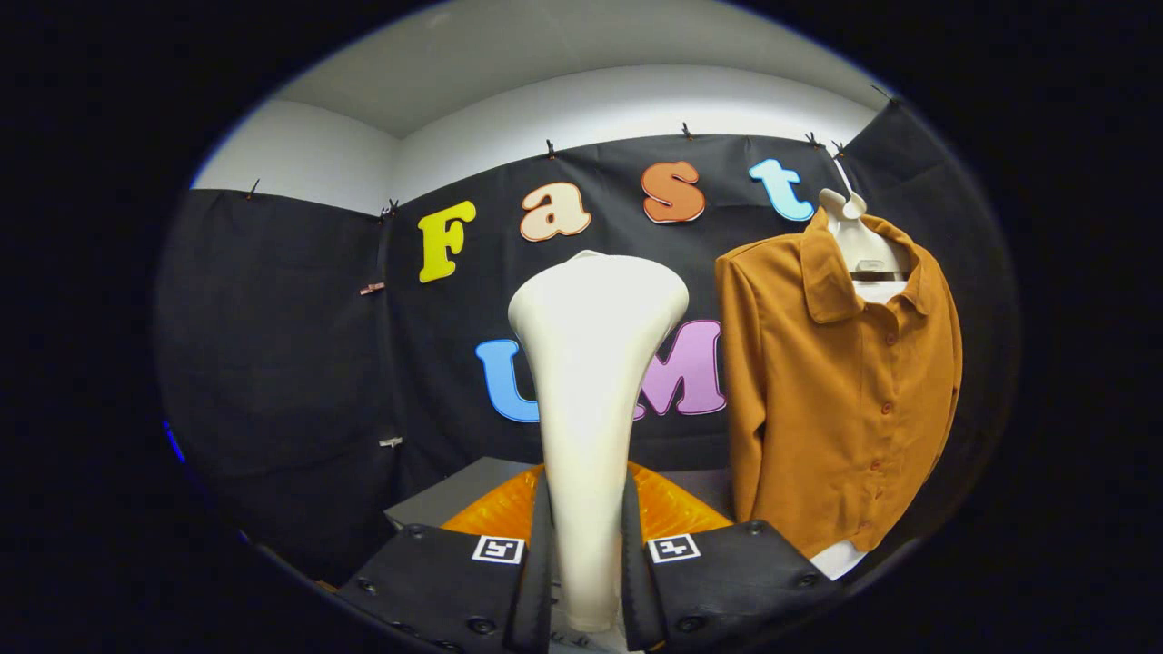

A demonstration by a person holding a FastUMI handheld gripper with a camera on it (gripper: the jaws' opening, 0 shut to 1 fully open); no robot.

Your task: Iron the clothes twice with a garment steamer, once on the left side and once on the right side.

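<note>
A white garment steamer point(591, 381) stands upright between my two fingers, its narrow handle pinched by both and its wide head flaring above them. My gripper point(586, 554) is shut on that handle. To the right of the steamer, beyond the fingers, an orange-brown buttoned shirt point(840, 381) hangs on a white hanger point(854, 227) against the black cloth wall. The shirt faces me, collar up, one sleeve hanging on the steamer's side. A gap separates the steamer head from the shirt.
Just behind the fingers lies an orange ribbed object point(668, 509) on a grey tabletop point(454, 495). Black cloth covers the wall behind and to the left, held by small clips.
</note>
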